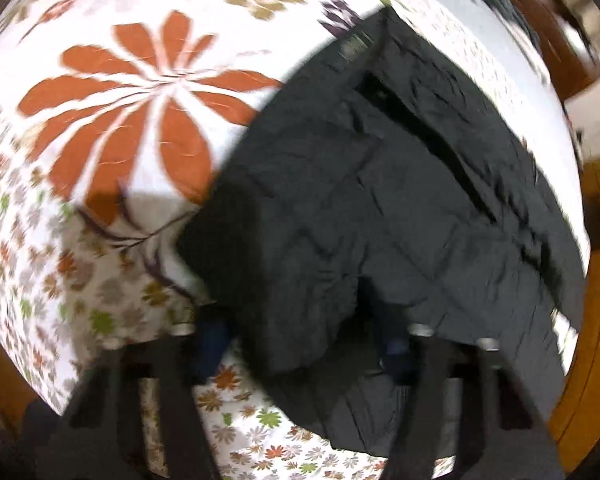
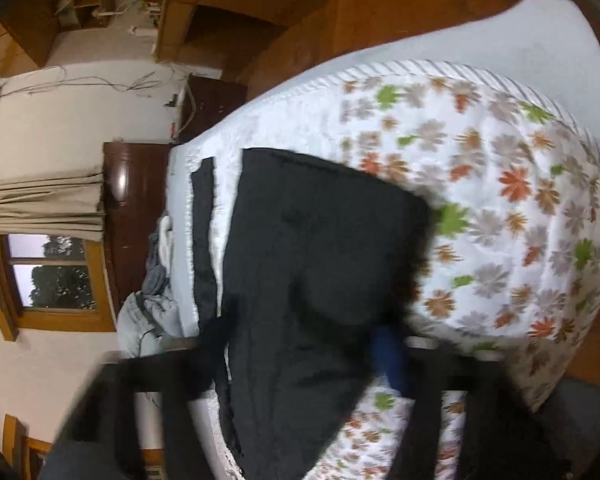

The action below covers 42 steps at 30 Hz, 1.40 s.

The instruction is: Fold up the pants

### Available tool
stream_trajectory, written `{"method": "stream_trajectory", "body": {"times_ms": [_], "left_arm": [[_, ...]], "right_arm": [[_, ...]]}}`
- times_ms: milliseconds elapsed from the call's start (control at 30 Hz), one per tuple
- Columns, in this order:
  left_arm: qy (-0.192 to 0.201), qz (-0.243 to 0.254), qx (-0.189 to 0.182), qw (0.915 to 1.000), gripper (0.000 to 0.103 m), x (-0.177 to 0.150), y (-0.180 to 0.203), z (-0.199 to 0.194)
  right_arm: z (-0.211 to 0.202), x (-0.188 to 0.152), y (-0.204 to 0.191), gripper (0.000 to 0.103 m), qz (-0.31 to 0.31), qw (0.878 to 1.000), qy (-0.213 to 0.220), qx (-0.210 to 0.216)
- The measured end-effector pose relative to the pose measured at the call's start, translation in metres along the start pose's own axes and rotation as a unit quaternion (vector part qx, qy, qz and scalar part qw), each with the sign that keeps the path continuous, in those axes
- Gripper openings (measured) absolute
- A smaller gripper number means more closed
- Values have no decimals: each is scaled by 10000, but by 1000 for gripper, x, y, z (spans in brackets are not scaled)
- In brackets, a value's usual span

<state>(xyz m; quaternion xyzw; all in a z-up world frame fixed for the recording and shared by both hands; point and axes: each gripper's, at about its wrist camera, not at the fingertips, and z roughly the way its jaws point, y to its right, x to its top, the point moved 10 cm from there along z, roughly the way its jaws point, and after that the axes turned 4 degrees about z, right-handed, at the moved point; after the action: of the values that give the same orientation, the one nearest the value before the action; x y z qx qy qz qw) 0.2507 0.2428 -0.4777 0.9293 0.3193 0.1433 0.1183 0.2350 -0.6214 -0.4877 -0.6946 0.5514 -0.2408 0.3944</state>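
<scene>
1. I can read no text anywhere from either of my cameras.
2. The black crumpled fabric pants (image 1: 380, 200) carry a small rectangular sewn label (image 1: 354, 46) near one edge (too blurred for me to make out any lettering).

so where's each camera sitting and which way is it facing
Left wrist: on the left gripper, tipped steeply down at the black pants on the floral bedspread; its jaws frame the bottom edge.
Right wrist: on the right gripper, aimed along the bed toward a window; its jaws show below.
Both share the pants and bedspread.
</scene>
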Motion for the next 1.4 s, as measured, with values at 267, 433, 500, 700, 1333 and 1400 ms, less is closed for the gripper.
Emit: {"method": "stream_trajectory", "body": {"times_ms": [267,433,500,700,1333,1400], "left_arm": [[353,-429,-126,9984,12,-1,-33,-32],[541,-806,27,9953,14,-8,-81,-52],[533,-949,80,9940,18,-11,-97,-52],[250,-848,-455,9950,72,-4,-85,-52],[18,857,-947,9918,100,267,4,-13],[-233,888,-863,9920,100,274,5,14]], "right_arm": [[-11,-36,-16,12,-643,9974,-231,-240],[-8,-73,-18,12,-943,9937,-477,-368],[-3,-83,-10,12,-1032,9916,-546,-560],[8,-86,-6,48,-1017,9883,-879,-718],[60,-74,-158,87,-2761,9448,-1140,-1346],[93,-81,-173,87,-2797,9423,-1326,-1279]]}}
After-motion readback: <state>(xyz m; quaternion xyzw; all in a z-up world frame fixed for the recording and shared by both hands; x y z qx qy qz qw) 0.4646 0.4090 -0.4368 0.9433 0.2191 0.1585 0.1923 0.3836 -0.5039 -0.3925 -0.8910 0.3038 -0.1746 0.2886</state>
